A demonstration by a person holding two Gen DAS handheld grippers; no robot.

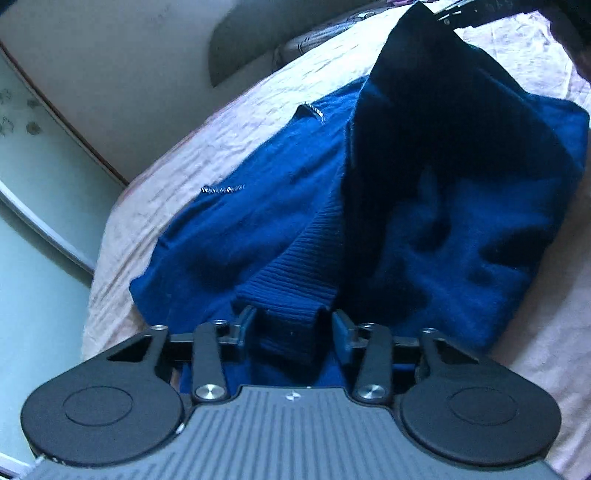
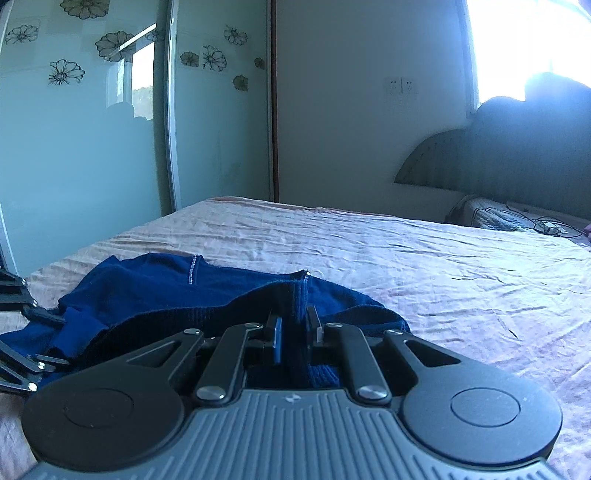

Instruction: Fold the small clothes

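Observation:
A small dark blue knit sweater point(image 1: 280, 221) lies on the pink bed sheet point(image 1: 177, 173). My left gripper point(image 1: 293, 325) has its jaws apart around the ribbed hem point(image 1: 295, 280), which sits between the fingers. My right gripper point(image 2: 295, 325) is shut on a raised fold of the sweater point(image 2: 299, 295) and holds it lifted above the bed. In the left wrist view this lifted fold rises to the right gripper at the top right point(image 1: 454, 14). In the right wrist view the left gripper shows at the left edge point(image 2: 26, 317).
The bed sheet point(image 2: 406, 258) stretches wide to the right. A glass wardrobe door with flower prints point(image 2: 92, 129) stands past the bed's left edge. A headboard point(image 2: 498, 158) and a pillow with cables point(image 2: 517, 218) lie at the far right.

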